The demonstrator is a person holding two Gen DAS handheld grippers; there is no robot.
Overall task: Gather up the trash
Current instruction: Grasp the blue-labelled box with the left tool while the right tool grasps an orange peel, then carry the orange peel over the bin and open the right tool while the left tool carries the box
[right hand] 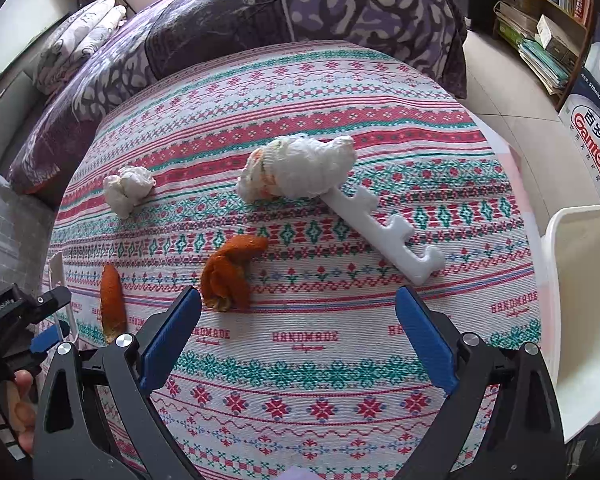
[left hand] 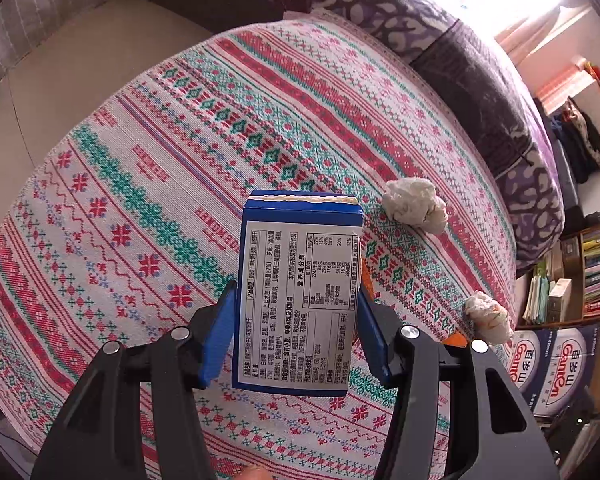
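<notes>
Blue pads of your left gripper (left hand: 296, 340) are clamped on both sides of the blue box (left hand: 298, 292), and you've got it lifted off the patterned tablecloth (left hand: 148, 184), label panel facing the camera, torn top edge pointing away from you. Just beyond the box to the right sits a crumpled tissue (left hand: 416, 205), with a second wad (left hand: 489, 317) off to the right of your right finger. Over on the other side, your right gripper (right hand: 298, 344) hangs above the cloth with its jaws spread wide and nothing between them. Straight ahead of its left finger lies the curled orange peel (right hand: 232, 272), a longer peel strip (right hand: 113, 303) further left. Ahead, a big tissue bundle (right hand: 300, 168) touches a white notched plastic piece (right hand: 384, 232). At far right stands a white bin (right hand: 588, 300).
</notes>
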